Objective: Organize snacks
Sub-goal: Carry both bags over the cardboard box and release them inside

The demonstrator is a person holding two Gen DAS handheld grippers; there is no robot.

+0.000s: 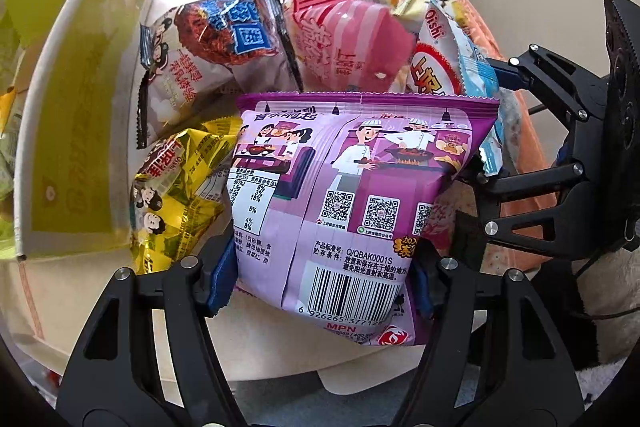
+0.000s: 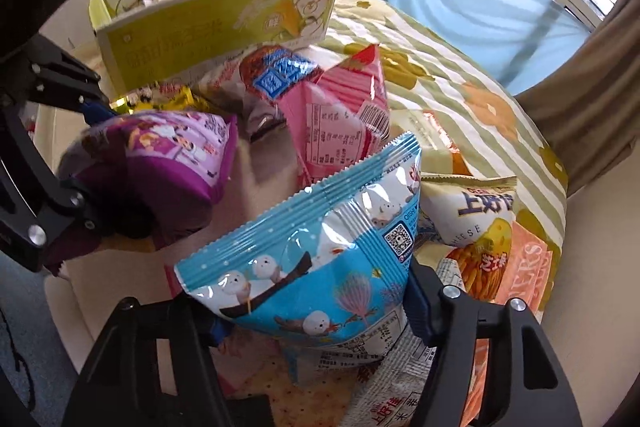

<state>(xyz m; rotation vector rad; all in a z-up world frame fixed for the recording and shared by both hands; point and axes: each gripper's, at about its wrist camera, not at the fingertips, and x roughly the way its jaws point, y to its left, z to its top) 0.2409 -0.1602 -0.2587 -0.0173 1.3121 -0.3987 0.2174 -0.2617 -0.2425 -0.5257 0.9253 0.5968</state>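
My left gripper (image 1: 322, 277) is shut on a purple snack bag (image 1: 352, 195), held upright with its barcode side facing me; the bag also shows in the right wrist view (image 2: 168, 155). My right gripper (image 2: 316, 311) is shut on a light blue snack bag (image 2: 320, 247), and it also shows at the right of the left wrist view (image 1: 486, 119). Behind them lie a pink bag (image 1: 344, 31), a white and red noodle-snack bag (image 1: 200, 55) and a yellow bag (image 1: 180, 195). A green and white carton (image 2: 212, 23) stands open at the back left.
A cheese snack bag (image 2: 476, 219) and an orange pack (image 2: 528, 267) lie to the right on the flowered quilt (image 2: 460, 87). A beige cardboard box wall (image 1: 36, 291) curves along the left. Curtains and a window are behind.
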